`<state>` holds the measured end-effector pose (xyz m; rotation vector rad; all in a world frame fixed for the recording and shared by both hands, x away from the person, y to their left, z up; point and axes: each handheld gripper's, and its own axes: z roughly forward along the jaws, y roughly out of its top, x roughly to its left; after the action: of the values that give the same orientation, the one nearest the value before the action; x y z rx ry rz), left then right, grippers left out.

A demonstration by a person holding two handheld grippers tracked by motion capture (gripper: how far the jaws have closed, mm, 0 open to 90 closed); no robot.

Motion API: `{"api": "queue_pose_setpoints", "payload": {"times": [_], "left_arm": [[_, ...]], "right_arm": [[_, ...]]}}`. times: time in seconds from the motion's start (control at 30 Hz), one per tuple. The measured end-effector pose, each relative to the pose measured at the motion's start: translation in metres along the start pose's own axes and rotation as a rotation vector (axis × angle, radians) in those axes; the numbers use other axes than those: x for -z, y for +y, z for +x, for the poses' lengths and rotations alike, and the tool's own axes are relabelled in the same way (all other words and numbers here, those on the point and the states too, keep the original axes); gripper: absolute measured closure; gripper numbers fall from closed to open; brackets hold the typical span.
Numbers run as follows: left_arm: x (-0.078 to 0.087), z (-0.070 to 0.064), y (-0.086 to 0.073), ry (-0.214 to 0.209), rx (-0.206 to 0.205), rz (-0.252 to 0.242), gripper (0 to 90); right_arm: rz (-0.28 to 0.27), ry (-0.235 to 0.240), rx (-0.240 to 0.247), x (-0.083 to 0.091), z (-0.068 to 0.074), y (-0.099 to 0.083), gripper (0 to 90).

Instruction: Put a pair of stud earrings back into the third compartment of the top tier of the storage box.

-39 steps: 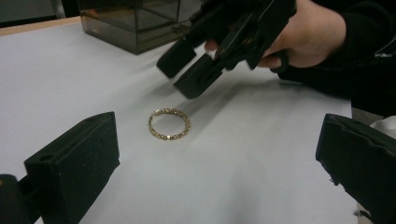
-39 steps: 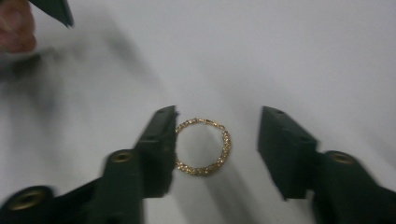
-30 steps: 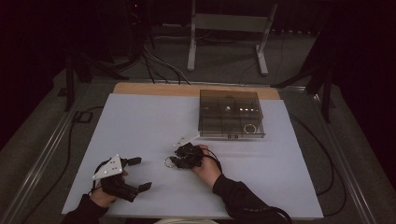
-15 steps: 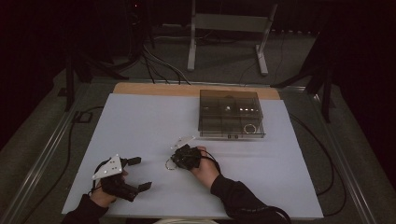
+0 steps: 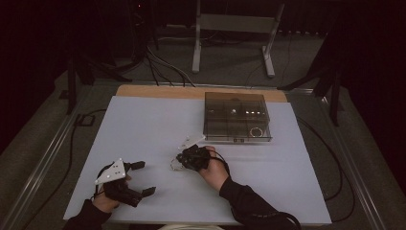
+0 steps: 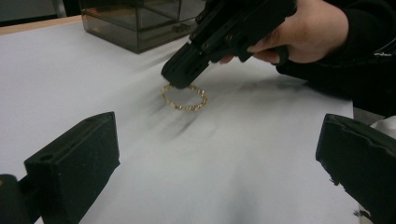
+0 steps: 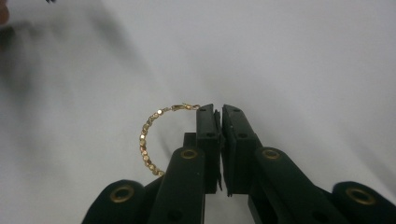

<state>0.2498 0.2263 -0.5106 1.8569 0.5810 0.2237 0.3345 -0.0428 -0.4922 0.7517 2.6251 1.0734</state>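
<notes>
A gold beaded bracelet (image 6: 180,106) lies flat on the white table sheet (image 5: 153,124), near the front middle. My right gripper (image 5: 181,159) points down onto the bracelet's far edge, jaws pressed together at the chain (image 7: 144,140) near the clasp. In the left gripper view the right gripper (image 6: 180,81) comes in from the upper right with its tip on the ring. My left gripper (image 5: 143,178) rests at the front left, open and holding nothing, facing the bracelet.
A smoky transparent compartment box (image 5: 237,117) stands at the back right of the sheet, with small bright items and a ring-shaped piece inside. Cables trail off both sides of the table. A metal stand (image 5: 232,28) is behind the table.
My right gripper has shifted slightly left and toward the front edge, staying low on the sheet. The left gripper has not moved.
</notes>
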Motion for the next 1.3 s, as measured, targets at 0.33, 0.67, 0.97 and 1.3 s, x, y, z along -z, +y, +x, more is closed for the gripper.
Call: {"api": "queue_pose_setpoints", "payload": {"times": [0.33,0.67,0.97,1.3], "left_arm": [[0.0,0.0,0.0,-0.004,-0.001,-0.002,0.5],[0.0,-0.001,0.0,-0.005,0.0,0.0,0.5],[0.0,0.0,0.0,-0.009,0.002,-0.004,0.5],[-0.001,0.0,0.0,-0.007,0.002,0.0,0.4]], "right_arm": [[0.002,-0.009,0.012,0.026,-0.01,0.005,86.6],[-0.019,-0.046,-0.017,0.054,-0.027,0.004,86.6],[-0.051,-0.097,-0.052,0.082,-0.046,-0.001,86.6],[-0.104,-0.178,-0.112,0.117,-0.074,-0.009,86.5]]}}
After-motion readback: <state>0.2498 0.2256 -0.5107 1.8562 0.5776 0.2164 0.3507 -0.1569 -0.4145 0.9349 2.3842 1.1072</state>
